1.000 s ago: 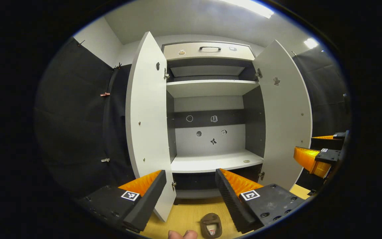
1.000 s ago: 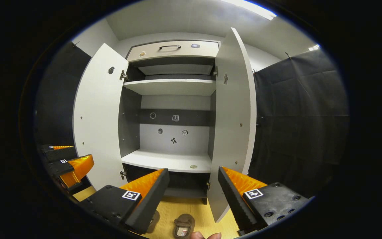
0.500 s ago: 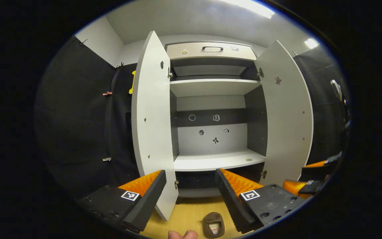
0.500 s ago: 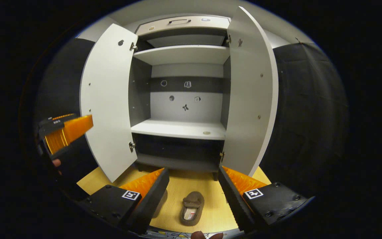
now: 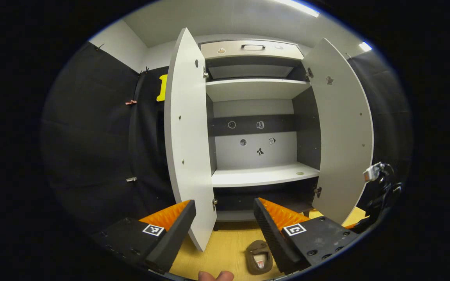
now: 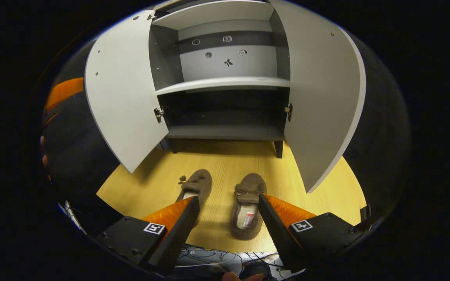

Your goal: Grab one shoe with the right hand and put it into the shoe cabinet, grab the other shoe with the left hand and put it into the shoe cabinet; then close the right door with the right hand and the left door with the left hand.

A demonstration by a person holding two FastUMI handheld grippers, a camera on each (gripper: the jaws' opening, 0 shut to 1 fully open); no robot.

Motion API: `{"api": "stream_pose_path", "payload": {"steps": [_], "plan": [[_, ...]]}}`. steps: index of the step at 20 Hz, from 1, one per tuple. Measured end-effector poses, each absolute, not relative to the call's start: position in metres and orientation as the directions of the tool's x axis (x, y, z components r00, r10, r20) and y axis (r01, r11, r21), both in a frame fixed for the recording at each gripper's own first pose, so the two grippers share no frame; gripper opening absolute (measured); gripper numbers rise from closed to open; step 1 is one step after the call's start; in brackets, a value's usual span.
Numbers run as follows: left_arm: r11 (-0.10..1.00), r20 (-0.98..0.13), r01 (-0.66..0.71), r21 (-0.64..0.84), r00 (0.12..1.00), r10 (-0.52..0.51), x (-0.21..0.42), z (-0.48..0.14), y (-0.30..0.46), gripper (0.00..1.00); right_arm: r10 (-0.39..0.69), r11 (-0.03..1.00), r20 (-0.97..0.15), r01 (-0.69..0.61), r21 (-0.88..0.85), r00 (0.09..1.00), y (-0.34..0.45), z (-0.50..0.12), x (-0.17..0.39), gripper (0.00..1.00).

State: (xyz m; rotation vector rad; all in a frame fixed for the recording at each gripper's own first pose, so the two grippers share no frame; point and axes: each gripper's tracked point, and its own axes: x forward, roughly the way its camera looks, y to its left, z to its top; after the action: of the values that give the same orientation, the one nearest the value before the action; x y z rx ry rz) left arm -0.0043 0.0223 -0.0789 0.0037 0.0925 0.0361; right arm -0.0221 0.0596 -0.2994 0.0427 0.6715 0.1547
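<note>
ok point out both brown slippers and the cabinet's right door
right brown fuzzy slipper (image 6: 247, 207), right gripper view, on its open insole
left brown fuzzy slipper (image 6: 197, 184), right gripper view, on its toe upper
white cabinet right door (image 6: 322, 97), right gripper view, on its inner panel

The left hand-held gripper (image 5: 225, 218) points level and forward, fingers spread wide with nothing between them — fingertips of the holding hand (image 5: 215, 276) show just beneath. The right hand-held gripper (image 6: 229, 212) tilts downward, fingers likewise parted and gripping nothing.
</note>
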Motion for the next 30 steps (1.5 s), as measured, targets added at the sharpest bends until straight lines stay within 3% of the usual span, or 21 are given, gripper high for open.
{"api": "stream_pose_path", "payload": {"steps": [8, 13, 15, 16, 19, 21, 23, 30], "plan": [[0.998, -0.098, -0.058, 0.029, 0.993, 0.061, -0.007, -0.094, 0.027, 0.95, 0.145, 0.987, -0.716, -0.051, 0.151, 0.682, 0.076, -0.399, 0.009, 1.0], [0.999, -0.106, -0.039, -0.032, 0.994, 0.036, 0.002, -0.102, 0.028, 0.96, 0.112, 0.988, -0.748, 0.008, 0.155, 0.655, 0.074, -0.442, 0.038, 0.98], [0.999, -0.114, -0.043, -0.028, 0.993, 0.039, 0.007, -0.106, 0.032, 0.96, 0.094, 0.987, -0.749, 0.038, 0.158, 0.656, 0.072, -0.454, 0.05, 0.92], [0.999, -0.116, -0.043, -0.02, 0.992, 0.041, 0.01, -0.108, 0.033, 0.96, 0.086, 0.986, -0.744, 0.052, 0.161, 0.662, 0.073, -0.461, 0.056, 0.83], [0.999, -0.133, -0.049, -0.01, 0.99, 0.047, 0.018, -0.115, 0.038, 0.96, 0.01, 0.991, -0.727, 0.088, 0.097, 0.687, 0.064, -0.473, 0.071, 0.68], [0.998, -0.152, -0.057, -0.022, 0.987, 0.053, 0.022, -0.123, 0.041, 0.96, -0.028, 0.992, -0.718, 0.11, 0.068, 0.696, 0.057, -0.473, 0.072, 0.35], [0.998, -0.168, -0.053, -0.043, 0.985, 0.045, 0.026, -0.129, 0.039, 0.96, -0.005, 0.992, -0.713, 0.095, 0.086, 0.701, 0.06, -0.472, 0.073, 0.12], [0.998, -0.184, -0.048, -0.046, 0.982, 0.039, 0.036, -0.137, 0.04, 0.97, 0.058, 0.993, -0.669, 0.024, 0.112, 0.741, 0.058, -0.418, 0.07, 0.14]]}}
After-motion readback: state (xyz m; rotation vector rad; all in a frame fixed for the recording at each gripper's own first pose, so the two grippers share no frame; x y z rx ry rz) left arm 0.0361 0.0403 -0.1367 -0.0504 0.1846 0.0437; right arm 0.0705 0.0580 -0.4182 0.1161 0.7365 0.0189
